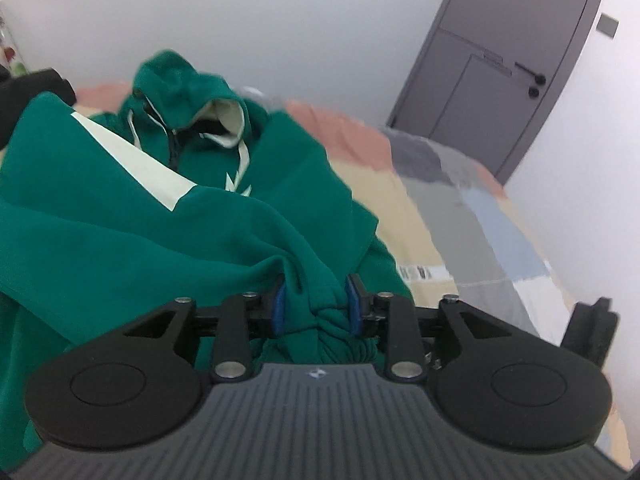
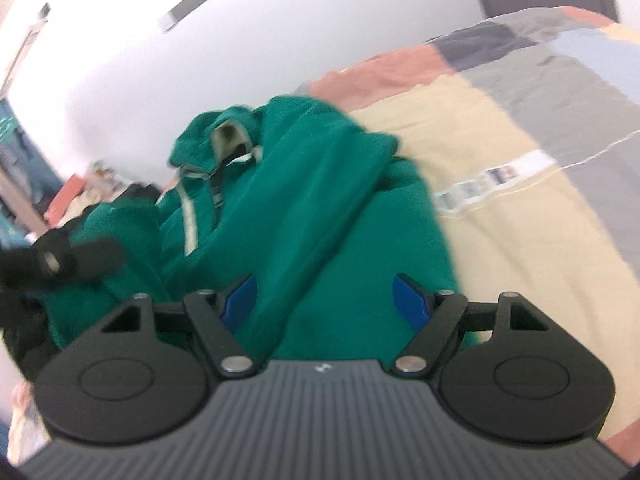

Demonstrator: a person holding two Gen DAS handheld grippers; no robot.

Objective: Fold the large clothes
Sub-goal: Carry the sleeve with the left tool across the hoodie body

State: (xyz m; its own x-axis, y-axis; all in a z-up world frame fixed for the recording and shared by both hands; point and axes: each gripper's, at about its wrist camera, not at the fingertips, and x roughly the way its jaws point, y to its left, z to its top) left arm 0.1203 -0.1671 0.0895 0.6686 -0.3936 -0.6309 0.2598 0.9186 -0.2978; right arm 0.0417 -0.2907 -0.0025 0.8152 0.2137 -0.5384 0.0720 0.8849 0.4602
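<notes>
Patchwork bedspread [image 1: 472,216] under green hoodie [image 1: 120,240]; white wall [image 1: 280,20], grey door [image 1: 500,80].

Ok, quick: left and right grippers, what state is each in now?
Left gripper: bunched cuff of the green hoodie sits between its pads; firm grip cannot be told.
Right gripper: open, holding nothing, over the hoodie.

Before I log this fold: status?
Left gripper pinching bunched hoodie cuff. Right gripper open over hoodie. Bed clear alongside.

My left claw [image 1: 318,306] and right claw [image 2: 326,300] look alike: ribbed grey housing with a small white logo, black round-hubbed linkage arms, silver pivot screws, blue pads [image 2: 408,300].
</notes>
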